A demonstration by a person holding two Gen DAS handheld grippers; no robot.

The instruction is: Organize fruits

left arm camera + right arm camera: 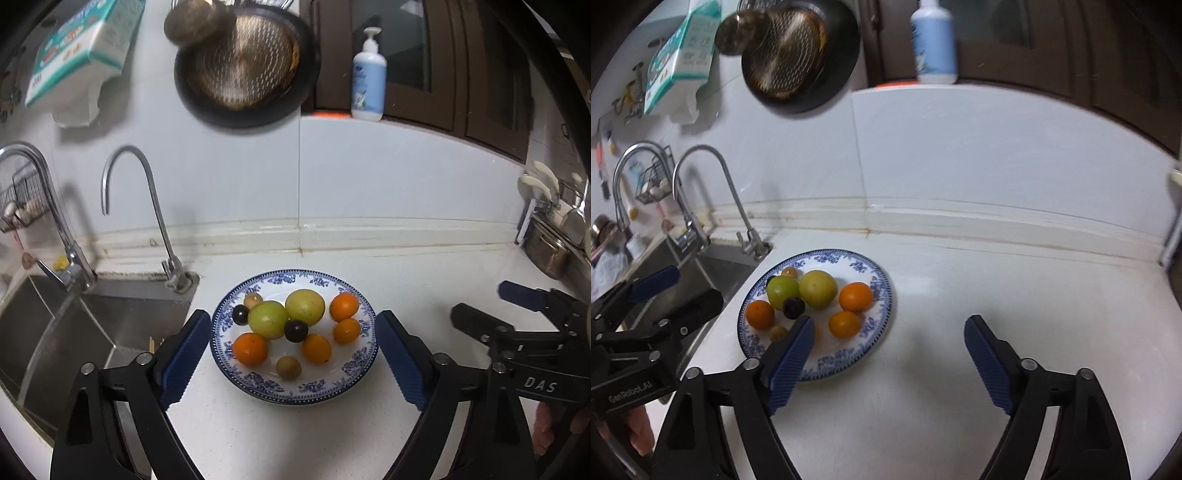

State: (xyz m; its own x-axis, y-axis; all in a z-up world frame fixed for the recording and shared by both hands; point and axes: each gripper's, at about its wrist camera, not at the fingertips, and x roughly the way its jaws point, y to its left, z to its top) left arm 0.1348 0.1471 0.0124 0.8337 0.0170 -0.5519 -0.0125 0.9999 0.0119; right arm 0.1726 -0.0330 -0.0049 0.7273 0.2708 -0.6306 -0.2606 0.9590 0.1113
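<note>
A blue-and-white patterned plate (295, 276) (831, 254) sits on the white counter beside the sink. It holds two large green-yellow fruits (267, 319) (818, 288), several oranges (250, 349) (855, 296), two dark round fruits (295, 330) and two small brown ones (289, 367). My left gripper (293, 317) hovers above the counter, open, its blue pads framing the plate with nothing between them. My right gripper (891, 321) is open and empty too, off the plate's right side; its left pad hides part of one orange. Each gripper shows in the other's view (484, 301) (690, 290).
A steel sink (92, 332) with two faucets (129, 184) lies left of the plate. A dark pan (247, 66) and a tissue pack (81, 48) hang on the wall, a soap bottle (369, 81) stands on the ledge, and pots (546, 251) stand far right.
</note>
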